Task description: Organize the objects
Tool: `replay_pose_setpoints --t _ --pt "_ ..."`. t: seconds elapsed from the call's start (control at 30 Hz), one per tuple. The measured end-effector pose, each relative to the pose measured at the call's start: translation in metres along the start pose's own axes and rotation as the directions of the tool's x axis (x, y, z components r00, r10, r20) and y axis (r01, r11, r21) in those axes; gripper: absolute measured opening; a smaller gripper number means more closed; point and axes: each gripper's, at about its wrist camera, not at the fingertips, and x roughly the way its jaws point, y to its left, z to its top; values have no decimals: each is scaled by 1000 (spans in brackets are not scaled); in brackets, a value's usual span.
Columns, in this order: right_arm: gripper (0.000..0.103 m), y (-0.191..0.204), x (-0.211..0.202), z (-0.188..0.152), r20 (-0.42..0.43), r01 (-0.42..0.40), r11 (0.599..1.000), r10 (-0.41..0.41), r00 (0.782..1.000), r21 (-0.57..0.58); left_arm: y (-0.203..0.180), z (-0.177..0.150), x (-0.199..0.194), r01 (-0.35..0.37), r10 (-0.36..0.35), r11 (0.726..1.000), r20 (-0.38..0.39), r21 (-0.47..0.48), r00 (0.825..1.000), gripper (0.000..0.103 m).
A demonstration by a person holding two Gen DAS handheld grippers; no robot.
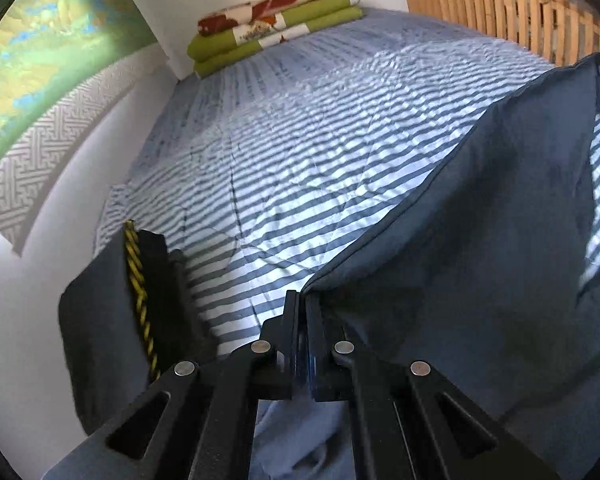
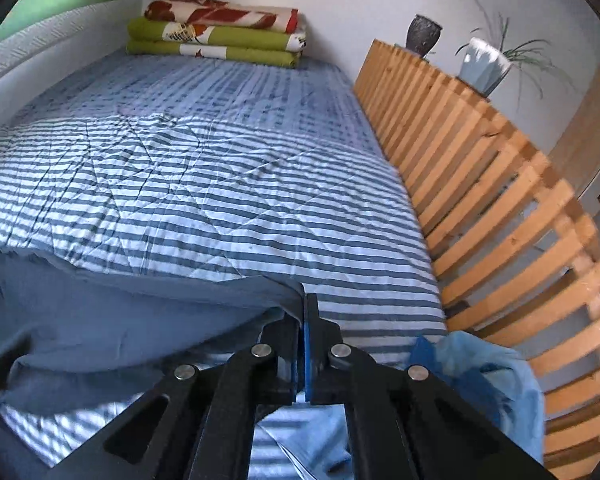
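Note:
A dark grey-blue cloth [image 1: 480, 220] hangs stretched above the striped bed. My left gripper [image 1: 303, 300] is shut on one corner of its hem, and the fabric runs up and to the right from there. In the right wrist view the same cloth [image 2: 120, 308] sags to the left, and my right gripper [image 2: 303, 300] is shut on its other corner. A dark garment with a yellow-and-black cord [image 1: 140, 300] lies at the bed's left edge, beside the left gripper.
The blue-and-white striped quilt [image 2: 200, 184] covers the bed. Folded green and red floral blankets [image 2: 220, 32] are stacked at the far end. A wooden slatted rail [image 2: 500, 200] borders the right side, with a dark vase [image 2: 422, 34] and a potted plant [image 2: 486, 62] on top. A light blue cloth [image 2: 480, 368] lies near the right gripper.

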Motion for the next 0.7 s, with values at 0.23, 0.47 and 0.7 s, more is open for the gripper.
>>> replay_pose_setpoints --t 0.23,0.47,0.7 --pt "1 -28 -67 -37 41 32 999 -32 999 -6 -5 -35 -79 3 -1 1000 62 -22 998 3" --pt "1 -40 -136 -133 73 60 998 -57 996 -32 -37 -120 -144 36 -37 999 23 32 999 3" --pt "1 -16 -159 -254 67 56 997 -52 996 -56 -74 -204 -141 56 -49 996 -102 67 994 3"
